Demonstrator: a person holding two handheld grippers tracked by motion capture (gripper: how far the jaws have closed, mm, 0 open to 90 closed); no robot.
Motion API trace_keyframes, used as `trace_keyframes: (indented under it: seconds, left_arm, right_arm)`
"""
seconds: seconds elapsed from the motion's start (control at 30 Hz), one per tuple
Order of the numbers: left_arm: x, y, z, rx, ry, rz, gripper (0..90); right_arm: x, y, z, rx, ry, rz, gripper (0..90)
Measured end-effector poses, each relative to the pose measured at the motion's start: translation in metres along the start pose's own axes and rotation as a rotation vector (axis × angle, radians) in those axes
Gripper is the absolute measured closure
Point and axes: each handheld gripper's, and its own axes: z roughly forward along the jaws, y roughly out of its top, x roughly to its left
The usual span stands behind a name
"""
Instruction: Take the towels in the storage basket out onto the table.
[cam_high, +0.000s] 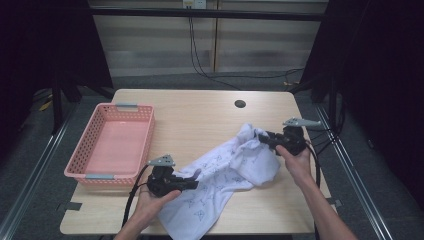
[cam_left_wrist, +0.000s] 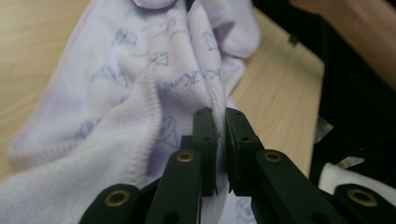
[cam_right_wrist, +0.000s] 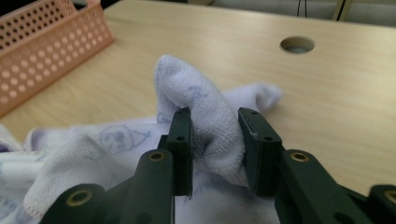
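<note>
A white towel (cam_high: 225, 170) printed with small blue drawings lies crumpled across the front of the wooden table (cam_high: 200, 115). My left gripper (cam_high: 192, 184) is at the towel's near-left edge. In the left gripper view its jaws (cam_left_wrist: 221, 140) are pressed together on a thin hem of the towel (cam_left_wrist: 116, 116). My right gripper (cam_high: 264, 139) is at the far-right end, where the cloth is lifted into a bunch. In the right gripper view the right gripper (cam_right_wrist: 215, 144) is shut on a thick fold of towel (cam_right_wrist: 196, 93) that bulges up between the jaws.
A pink perforated basket (cam_high: 80, 150) stands along the table's left side, and its corner (cam_right_wrist: 46, 42) appears in the right gripper view. A round cable hole (cam_high: 240, 104) sits near the far edge. Bare wood lies between the basket and the towel. Cables run along the floor behind.
</note>
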Motion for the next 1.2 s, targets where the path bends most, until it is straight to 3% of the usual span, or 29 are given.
trace_keyframes:
  seconds: [0.13,0.17,0.23,0.3,0.37,0.4,0.43,0.53,0.6,0.73,0.87,0.97,1.07,1.13,1.2]
  left_arm:
    - [-0.008,0.011,-0.012,-0.066,-0.024,0.017,84.0]
    - [-0.009,0.014,-0.015,-0.079,-0.012,0.022,84.0]
    - [-0.008,0.018,-0.020,-0.108,-0.026,0.023,84.0]
    - [-0.007,0.020,-0.023,-0.134,-0.004,0.023,84.0]
    - [-0.001,0.020,-0.021,-0.121,0.008,0.025,83.8]
    - [0.002,0.018,-0.019,-0.107,0.025,0.028,82.8]
    - [0.006,0.016,-0.015,-0.098,0.015,0.006,78.0]
    - [0.016,0.012,-0.006,-0.056,0.022,-0.019,65.6]
    - [0.019,0.010,-0.005,-0.040,0.025,-0.025,61.8]
    - [0.020,0.006,-0.007,-0.010,0.048,0.005,64.8]
    - [0.027,-0.002,-0.010,0.013,0.089,0.009,67.4]
    - [0.034,-0.007,-0.006,0.034,0.087,0.002,66.6]
    - [0.040,-0.012,0.005,0.077,0.084,-0.031,67.8]
    - [0.039,-0.017,0.015,0.137,0.103,-0.005,70.6]
    - [0.038,-0.020,0.025,0.165,0.099,-0.001,74.6]
  right_arm:
    - [-0.014,0.026,-0.009,-0.095,-0.005,0.046,67.5]
    - [-0.018,0.034,-0.009,-0.105,-0.005,0.051,67.5]
    - [-0.024,0.049,-0.007,-0.122,-0.027,0.055,67.7]
    - [-0.032,0.064,-0.005,-0.134,-0.044,0.060,67.7]
    - [-0.038,0.075,0.000,-0.145,-0.061,0.058,66.8]
    - [-0.040,0.078,0.004,-0.138,-0.063,0.054,64.2]
    - [-0.042,0.079,0.008,-0.124,-0.067,0.041,57.8]
    - [-0.040,0.069,0.021,-0.056,-0.099,0.019,43.7]
    - [-0.039,0.060,0.024,-0.042,-0.093,0.023,39.5]
    - [-0.031,0.042,0.019,-0.021,-0.044,0.027,37.7]
    - [-0.008,0.019,0.008,0.023,0.006,-0.027,36.8]
    - [0.012,-0.003,-0.002,0.045,0.065,-0.046,36.9]
    - [0.034,-0.028,-0.003,0.104,0.123,-0.067,37.1]
    - [0.048,-0.044,0.000,0.163,0.163,-0.099,36.9]
    - [0.061,-0.058,0.007,0.225,0.208,-0.109,36.3]
